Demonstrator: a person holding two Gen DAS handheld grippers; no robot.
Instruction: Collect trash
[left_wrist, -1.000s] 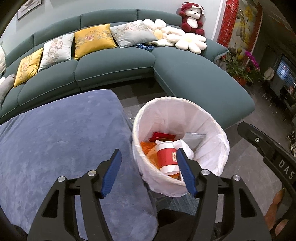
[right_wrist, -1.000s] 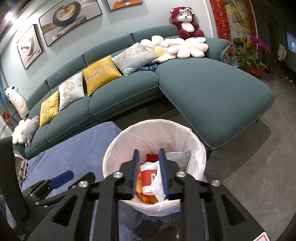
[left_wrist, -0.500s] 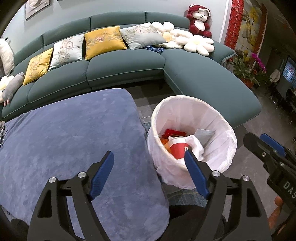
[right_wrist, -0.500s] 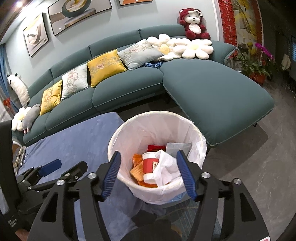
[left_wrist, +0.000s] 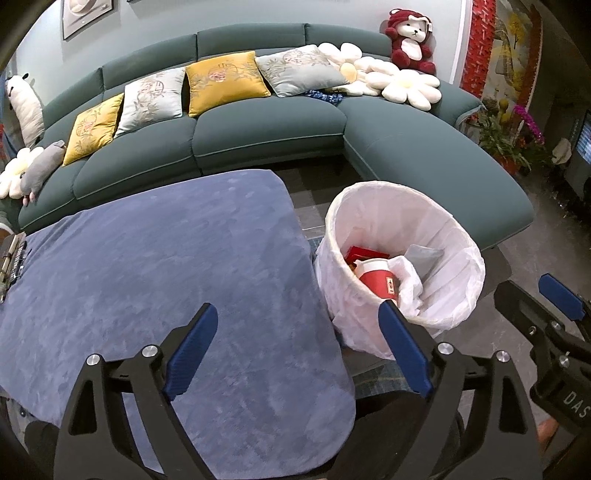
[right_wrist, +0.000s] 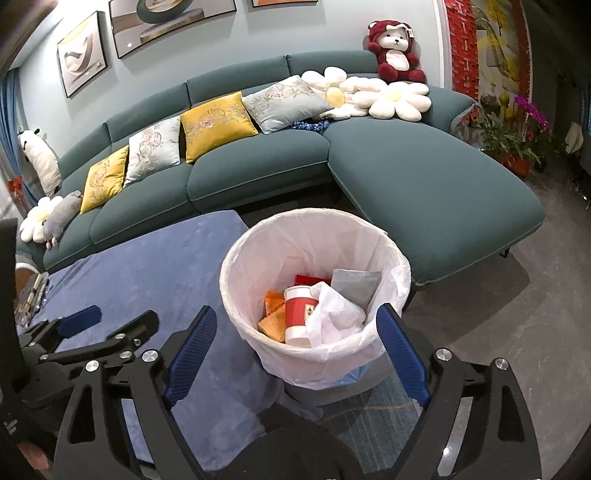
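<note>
Trash is lying in the lined bin (right_wrist: 314, 302) just ahead of the right tool (right_wrist: 295, 350) and ahead-right of the left tool (left_wrist: 295, 350), both having just been opening and gripping nothing, so I judge scanning the blue bench (left_wrist: 147, 277) comes next.
</note>
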